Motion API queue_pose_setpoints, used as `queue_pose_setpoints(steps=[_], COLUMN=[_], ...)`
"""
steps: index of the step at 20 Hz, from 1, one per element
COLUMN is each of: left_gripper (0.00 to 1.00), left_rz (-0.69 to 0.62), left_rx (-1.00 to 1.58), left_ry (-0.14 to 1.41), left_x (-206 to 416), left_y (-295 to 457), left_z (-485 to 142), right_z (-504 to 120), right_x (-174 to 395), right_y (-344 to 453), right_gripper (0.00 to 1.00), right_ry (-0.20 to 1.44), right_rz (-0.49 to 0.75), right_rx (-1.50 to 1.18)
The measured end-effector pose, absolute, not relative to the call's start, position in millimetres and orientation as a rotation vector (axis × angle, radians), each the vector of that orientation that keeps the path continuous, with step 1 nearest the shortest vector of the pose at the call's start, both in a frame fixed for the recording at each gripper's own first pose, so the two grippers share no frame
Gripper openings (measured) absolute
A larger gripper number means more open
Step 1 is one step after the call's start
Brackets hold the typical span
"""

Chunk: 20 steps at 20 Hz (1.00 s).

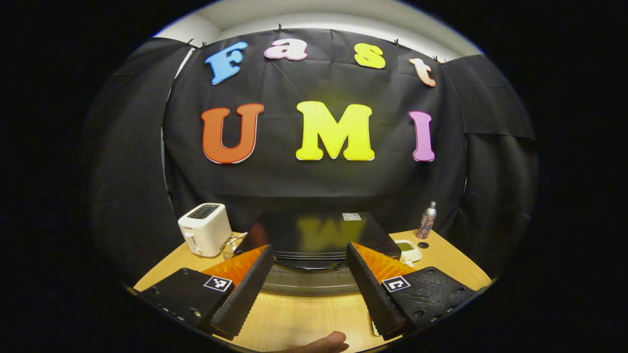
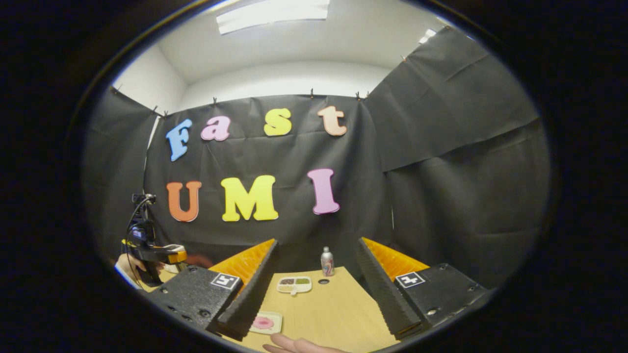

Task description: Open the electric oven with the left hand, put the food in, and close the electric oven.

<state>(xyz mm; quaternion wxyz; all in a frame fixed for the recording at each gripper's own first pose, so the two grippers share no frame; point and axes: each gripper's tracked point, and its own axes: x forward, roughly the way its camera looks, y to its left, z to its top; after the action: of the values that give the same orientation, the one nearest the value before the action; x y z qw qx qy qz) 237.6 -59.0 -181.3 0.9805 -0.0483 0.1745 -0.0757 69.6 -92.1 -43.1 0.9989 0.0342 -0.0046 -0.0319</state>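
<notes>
My wooden table [image 1: 304, 314] carries: oven [image 1: 314, 235] centre, toaster [image 1: 204, 229] left, bottle [image 1: 427, 220] & food tray [image 1: 408, 250] right, small plate [image 2: 265, 322] nr me.

Glossy black electric oven [image 1: 314, 233] with a small white label on top, standing on a pale wood-grain table [image 1: 304, 318]. White toaster [image 1: 204, 229], far left. Silver bottle [image 1: 427, 220] with a multicoloured printed wrap, far right. White tray [image 2: 294, 284] holding green and brown portions. Near, a cream plate [image 2: 265, 323] bearing pink food.
</notes>
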Motion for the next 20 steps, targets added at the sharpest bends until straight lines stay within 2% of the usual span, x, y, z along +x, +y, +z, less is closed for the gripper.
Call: queue_pose_setpoints(steps=[7,10,11,12,20], left_gripper=[0.95,0.96,0.96,0.96,0.97], left_rz=[-0.166,-0.151,-0.155,-0.149,-0.184], left_rx=[-0.065,-0.063,-0.071,-0.05,-0.074], left_ry=[0.482,0.559,0.586,0.585,0.611], left_x=[288.0,294.3,295.6,297.7,284.0], left_y=[-85.9,-86.7,-88.1,-85.4,-82.3], left_z=[-235.6,-254.5,-259.7,-259.8,-258.7], right_z=[-56.8,-72.4,-73.4,-72.8,-55.8], right_x=[83.6,84.3,83.6,83.2,62.9], right_y=[-102.8,-119.1,-122.9,-125.6,-116.3], right_gripper=[0.96,0.95,1.0,0.96,0.96], right_ry=[0.013,0.057,0.064,0.065,0.038], right_rz=[-0.048,-0.083,-0.094,-0.101,-0.095], right_rx=[0.078,0.076,0.072,0.068,0.053])
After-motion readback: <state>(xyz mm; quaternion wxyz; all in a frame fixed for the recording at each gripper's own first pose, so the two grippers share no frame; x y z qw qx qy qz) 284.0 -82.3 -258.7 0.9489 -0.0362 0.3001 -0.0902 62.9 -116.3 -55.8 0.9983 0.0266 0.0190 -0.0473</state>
